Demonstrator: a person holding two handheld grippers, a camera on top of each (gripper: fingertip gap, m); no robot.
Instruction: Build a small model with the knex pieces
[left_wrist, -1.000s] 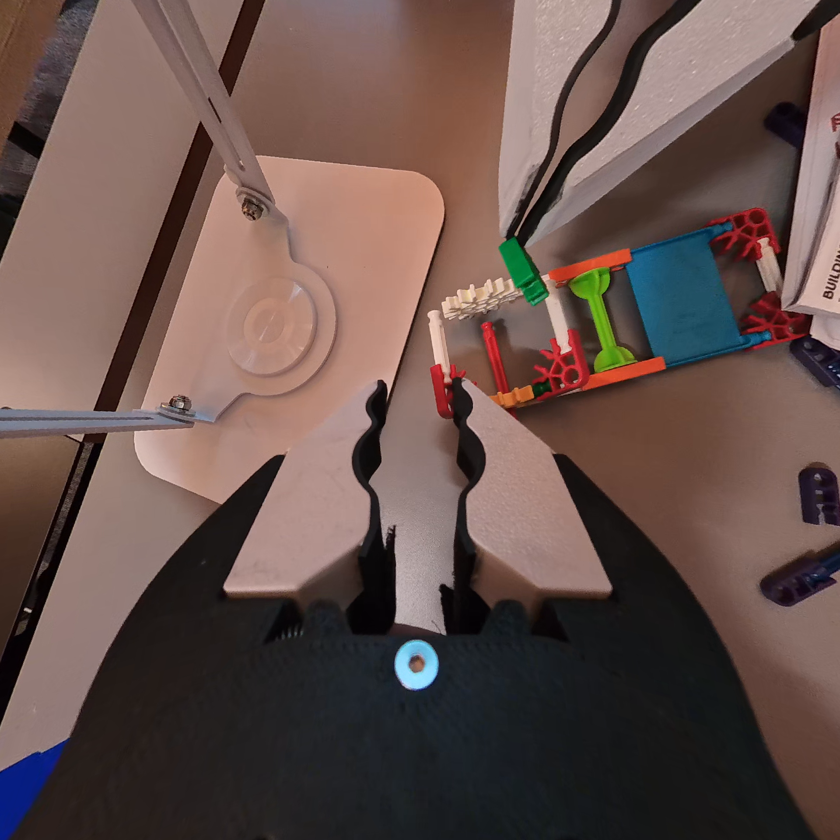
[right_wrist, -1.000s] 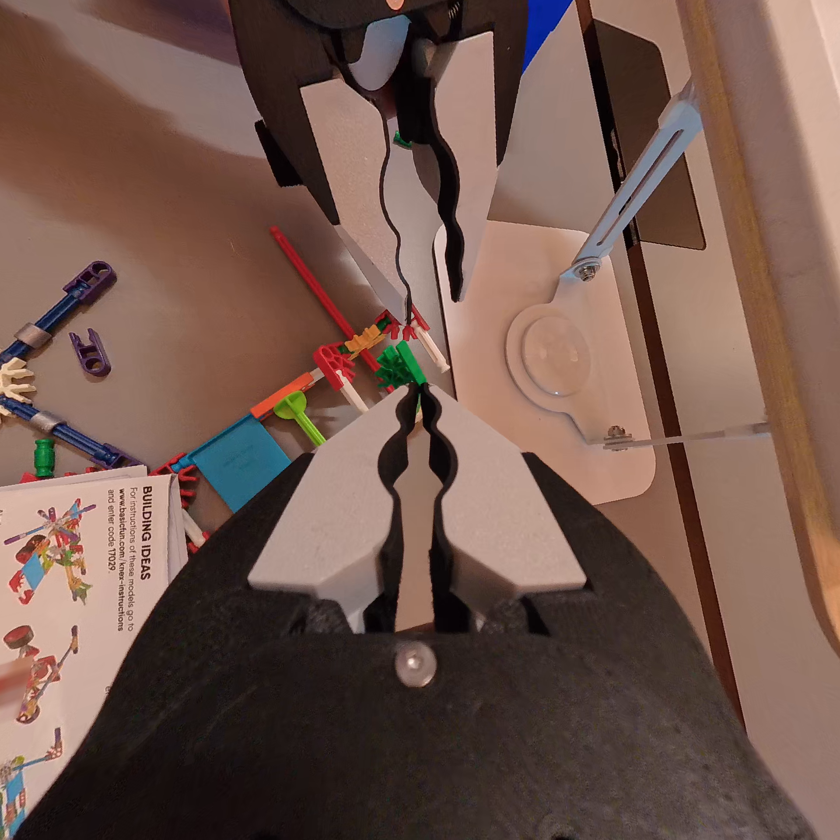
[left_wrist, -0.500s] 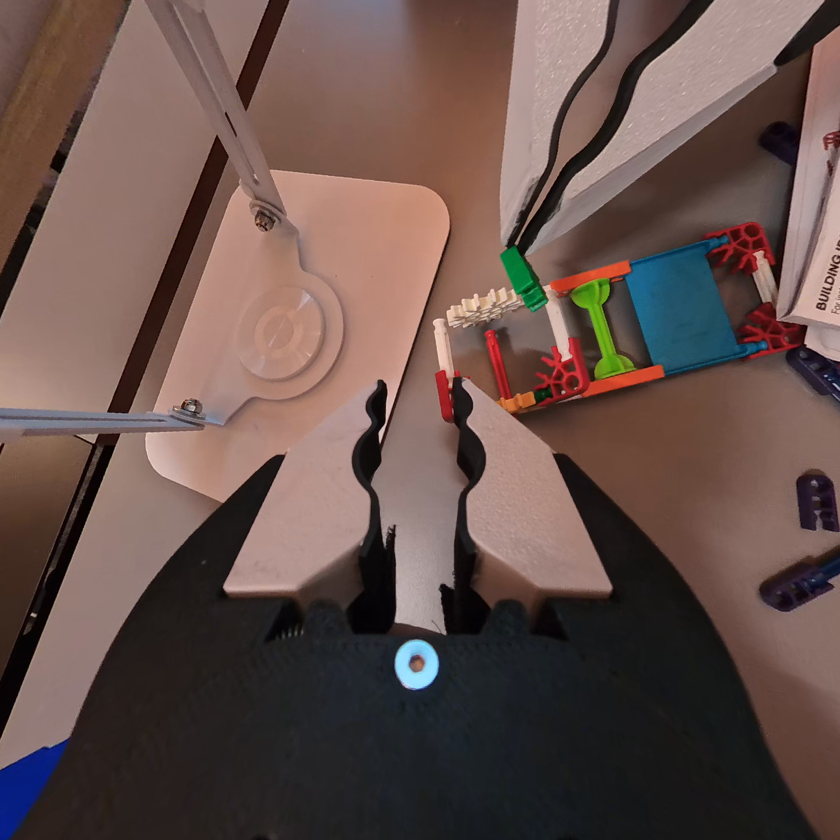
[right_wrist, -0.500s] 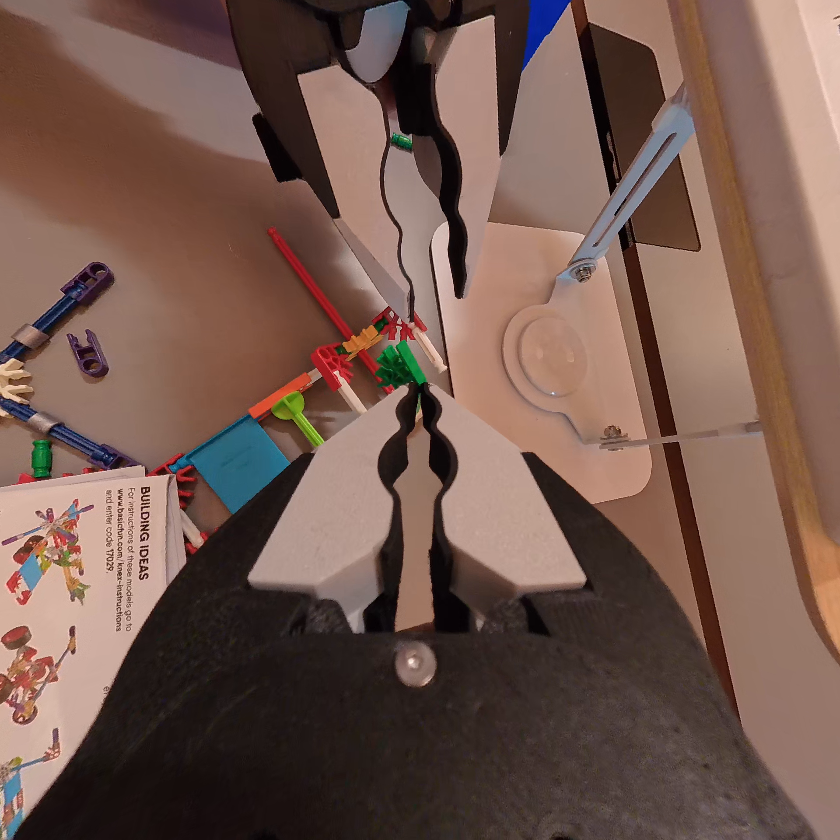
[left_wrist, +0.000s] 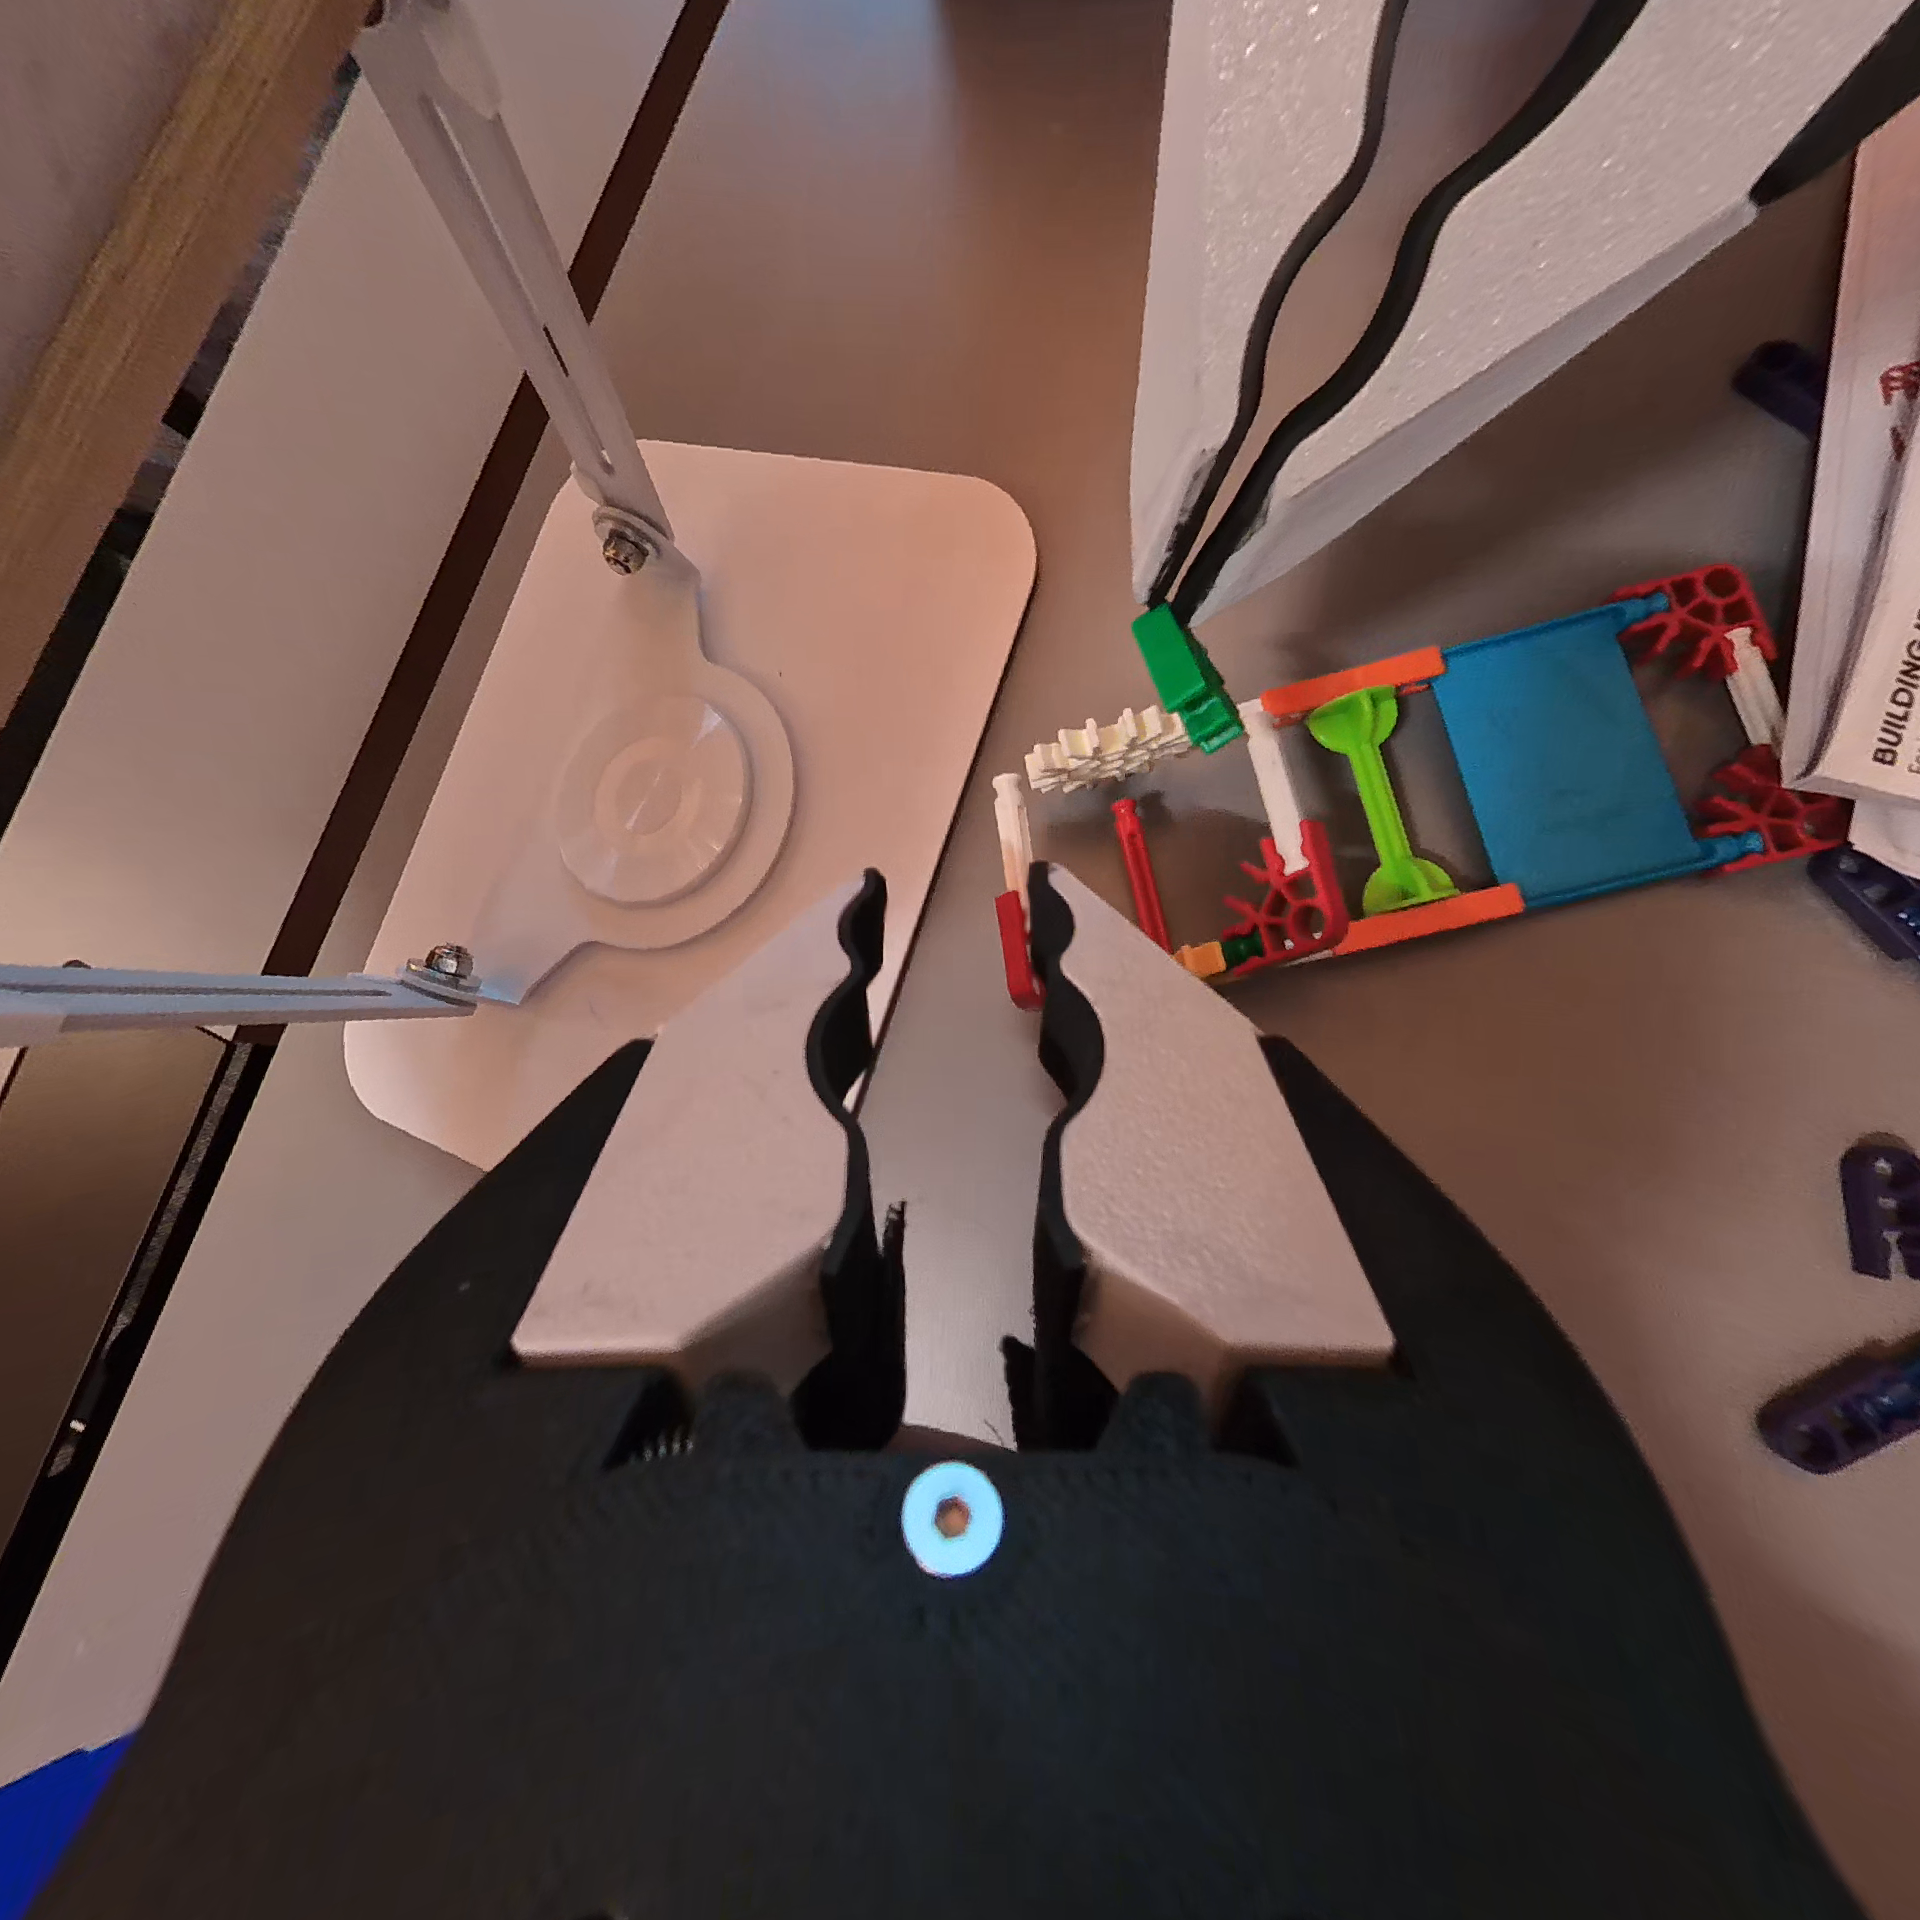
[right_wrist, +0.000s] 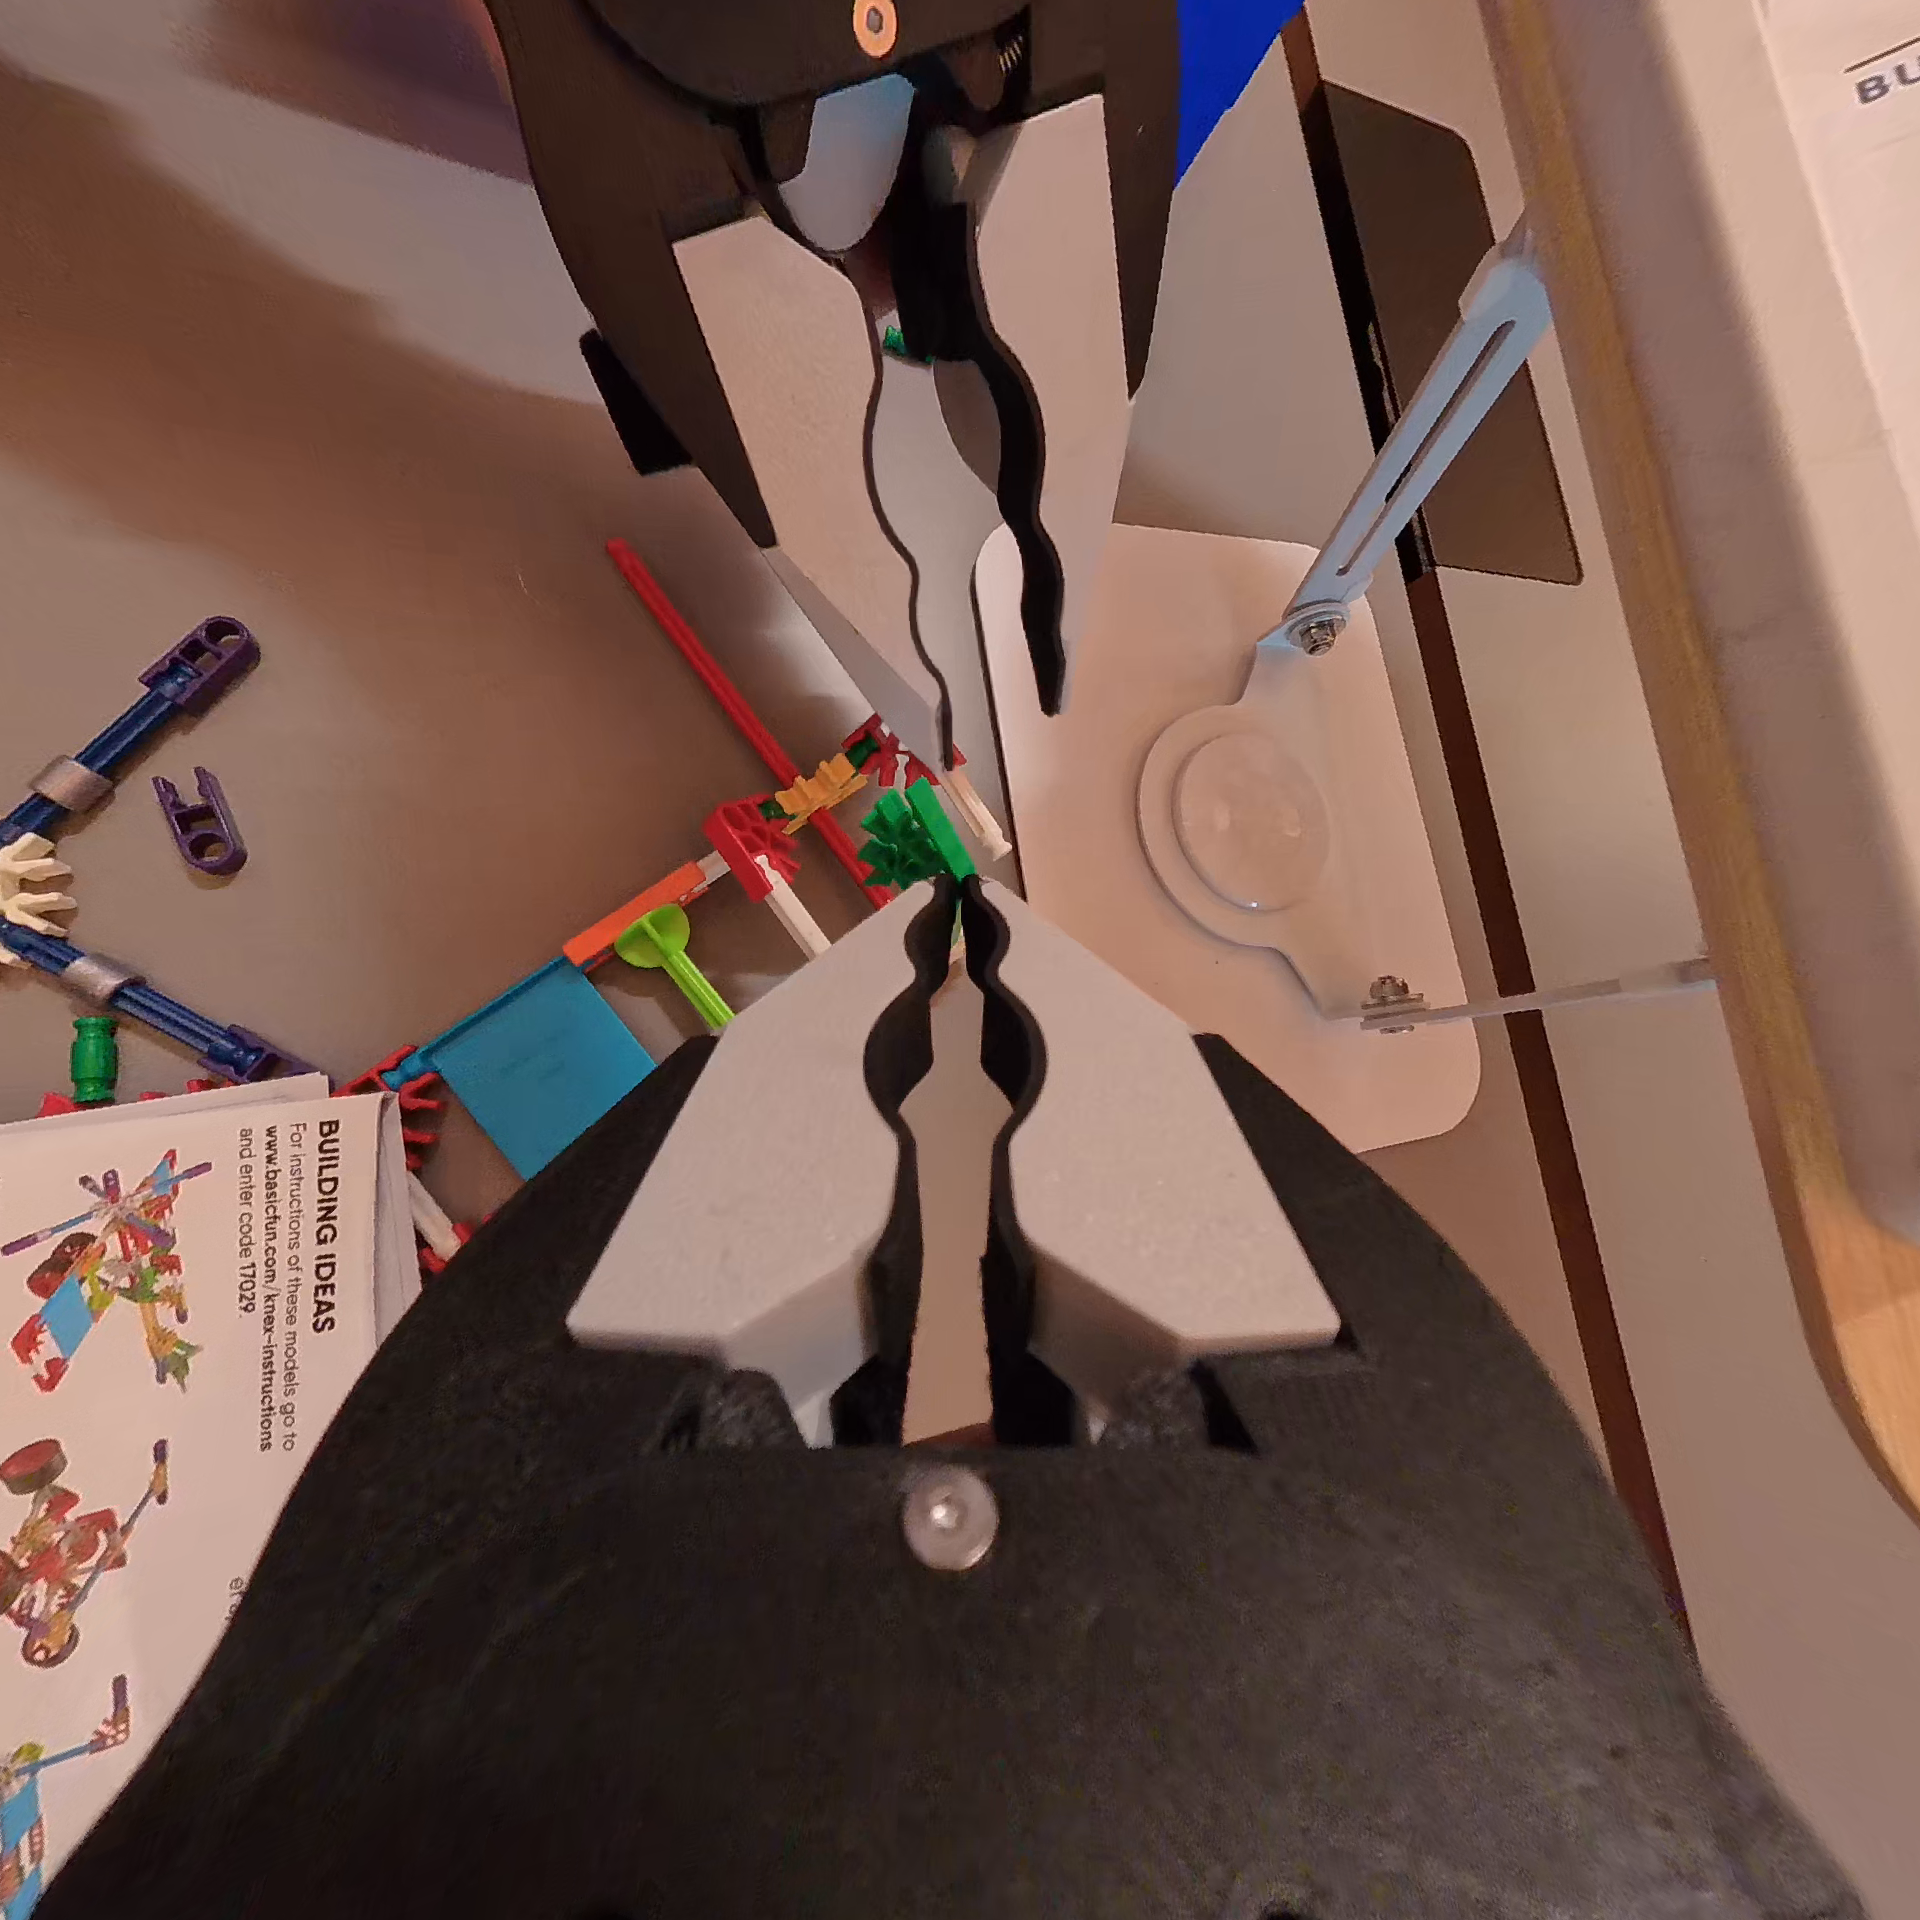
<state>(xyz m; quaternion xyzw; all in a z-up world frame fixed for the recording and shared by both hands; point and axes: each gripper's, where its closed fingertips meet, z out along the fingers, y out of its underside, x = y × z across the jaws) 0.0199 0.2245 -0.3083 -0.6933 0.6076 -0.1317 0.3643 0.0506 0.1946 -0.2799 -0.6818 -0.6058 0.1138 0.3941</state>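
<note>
Your left gripper (left_wrist: 956, 878) hangs with its jaws parted and nothing between them. The tip of its right finger sits against a red clip (left_wrist: 1010, 940) that carries a short white rod (left_wrist: 1008, 831) at the near corner of the toy frame (left_wrist: 1548, 779). Compared with a second ago that gap is unchanged. The tool has only shifted a little, so the pale stand plate (left_wrist: 831, 644) to its left now shows more of the slotted metal struts.

Just ahead and to the right, your right gripper (right_wrist: 958, 894) is clenched on the green connector (left_wrist: 1179, 665). That piece stands above the frame's far corner, beside the white gear (left_wrist: 1107, 746). The pinch looks the same as in the earlier views, and the frame has barely moved on the table (left_wrist: 883, 260).

Farther right of the left tool, loose purple pieces (left_wrist: 1881, 1216) lie well apart from the frame. Left of the right tool, a printed booklet (right_wrist: 208, 1299) overlaps the frame's far end.
</note>
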